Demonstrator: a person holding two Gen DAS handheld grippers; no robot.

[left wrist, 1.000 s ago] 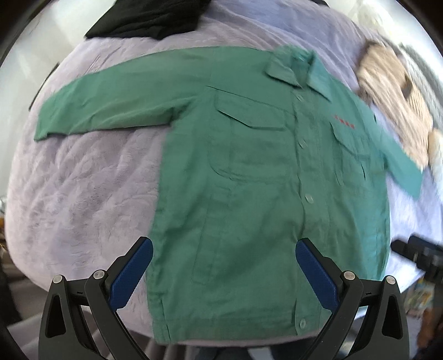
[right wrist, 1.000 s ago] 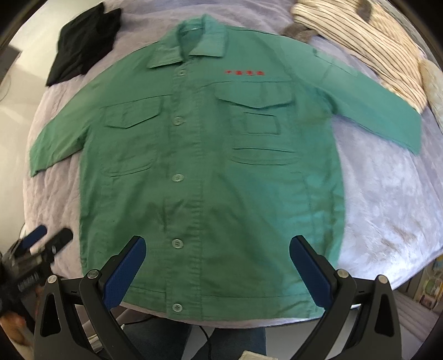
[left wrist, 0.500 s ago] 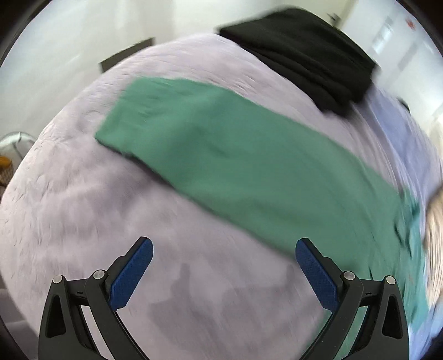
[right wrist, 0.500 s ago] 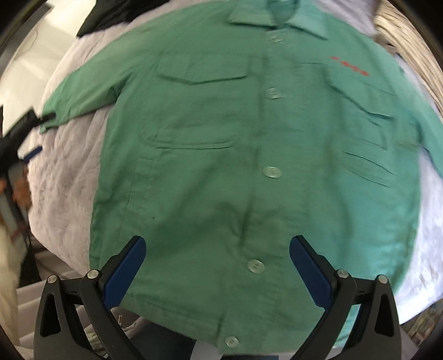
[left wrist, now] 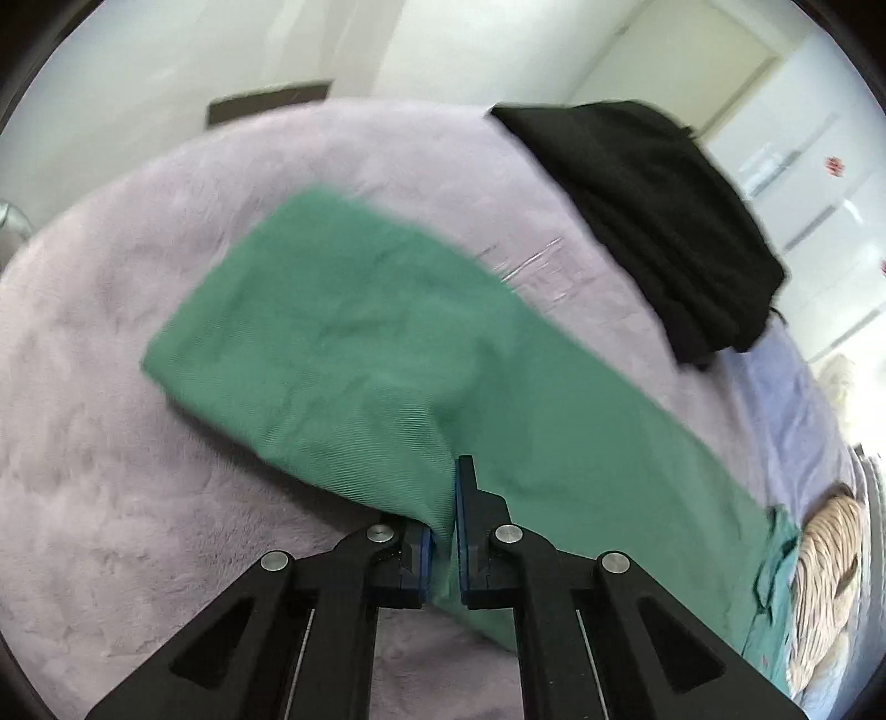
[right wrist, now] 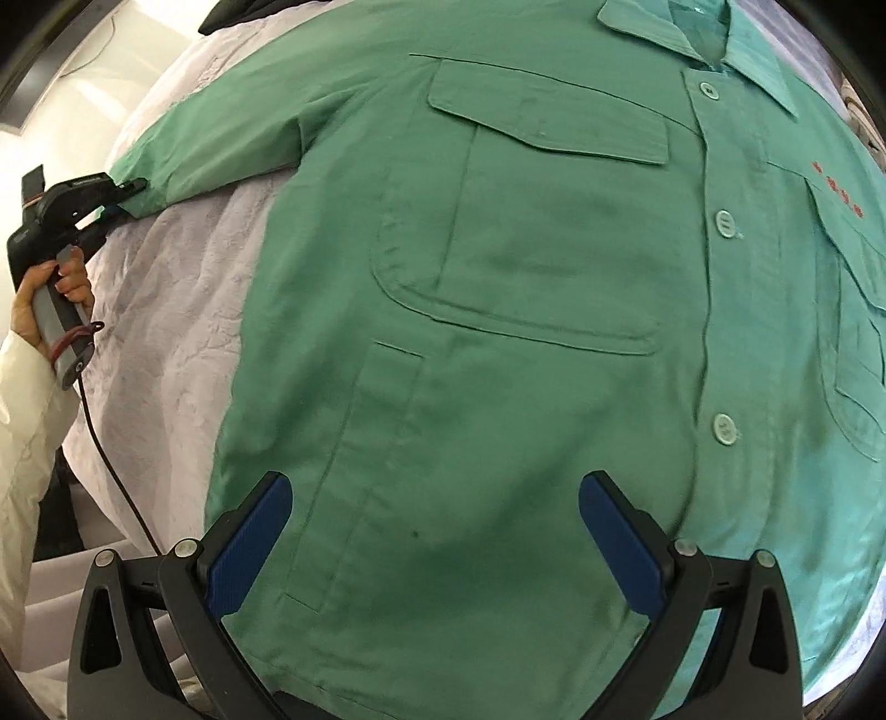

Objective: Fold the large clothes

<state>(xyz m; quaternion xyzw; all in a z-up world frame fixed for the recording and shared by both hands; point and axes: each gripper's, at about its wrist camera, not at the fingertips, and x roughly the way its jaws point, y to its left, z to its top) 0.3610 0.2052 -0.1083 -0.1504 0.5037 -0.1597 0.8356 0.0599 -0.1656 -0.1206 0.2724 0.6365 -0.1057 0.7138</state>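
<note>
Bright even daylight, slight motion blur, strong fisheye edge distortion.

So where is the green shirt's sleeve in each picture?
Left wrist view: the sleeve stretches across the middle, its lower edge pinched in the left claw.
Right wrist view: the sleeve is at the upper left, its end at the left claw.
Shared landmark: the black clothes, beyond the sleeve, peek in at the top edge of the right view.

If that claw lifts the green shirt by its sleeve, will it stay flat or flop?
Probably flop: the green shirt is thin cloth, and its sleeve already bunches where the left claw pinches it. It likely drags rather than slides on the fuzzy bedspread.
</note>
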